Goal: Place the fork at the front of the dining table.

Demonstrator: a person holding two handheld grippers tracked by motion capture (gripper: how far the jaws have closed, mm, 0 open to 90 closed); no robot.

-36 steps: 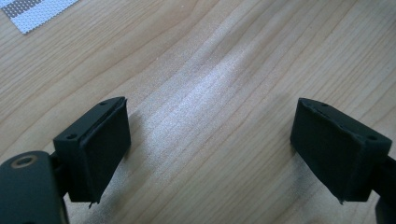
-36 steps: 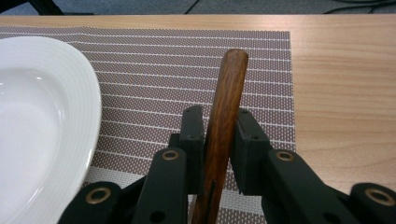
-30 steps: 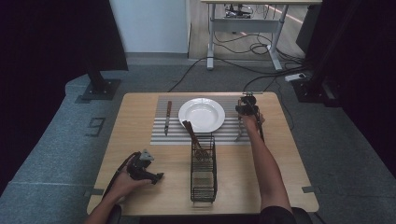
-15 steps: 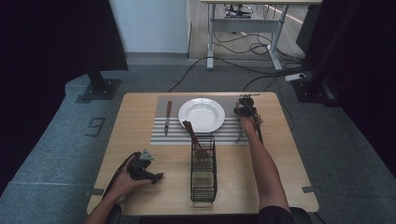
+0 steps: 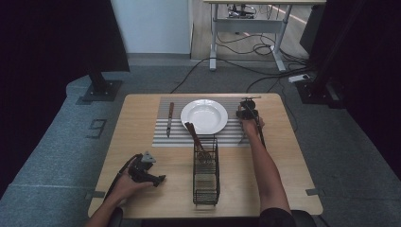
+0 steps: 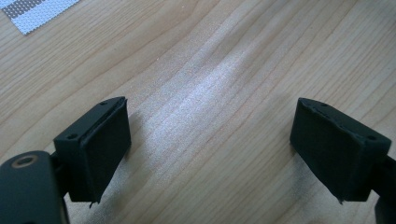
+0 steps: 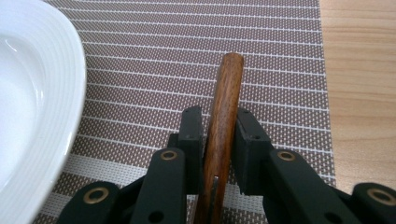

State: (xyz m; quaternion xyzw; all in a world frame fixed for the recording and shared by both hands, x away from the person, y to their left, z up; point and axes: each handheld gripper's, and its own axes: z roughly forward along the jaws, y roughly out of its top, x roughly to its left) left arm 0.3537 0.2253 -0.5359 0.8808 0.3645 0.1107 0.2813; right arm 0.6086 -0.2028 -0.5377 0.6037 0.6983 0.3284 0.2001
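Three views, taken in turn, with the risks each shows:

- High view: right gripper (image 5: pixel 248 111) sits over the striped placemat (image 5: pixel 182 136) at about 3 o'clock of the white plate (image 5: pixel 204 116). A knife (image 5: pixel 169 118) lies at 9 o'clock of the plate. The wire caddy (image 5: pixel 206 177) stands at 6 o'clock of it, a wooden-handled piece (image 5: pixel 191 134) sticking out of it toward the plate. Left gripper (image 5: pixel 144 170) rests on the wooden table (image 5: pixel 283 156) at 9 o'clock of the caddy, well apart from it.
- Risk here: the right forearm passes just beside the caddy; a careless pull-back could knock it over.
- Left gripper view: jaws spread wide, nothing between them, bare table below, a corner of placemat at 11 o'clock. Low risk; it could scrape wood if dragged.
- Right gripper view: jaws pinch a wooden utensil handle (image 7: pixel 223 116), pointing to 12 o'clock over the placemat, plate rim (image 7: pixel 70 93) at 9 o'clock, near but apart. Cannot tell which utensil; the working end is hidden.
- Risk: the round handle looks held by little pad area, so it may swivel or slip.
- Risk: releasing skewed lands it against the plate rim or half off the mat edge at 3 o'clock.
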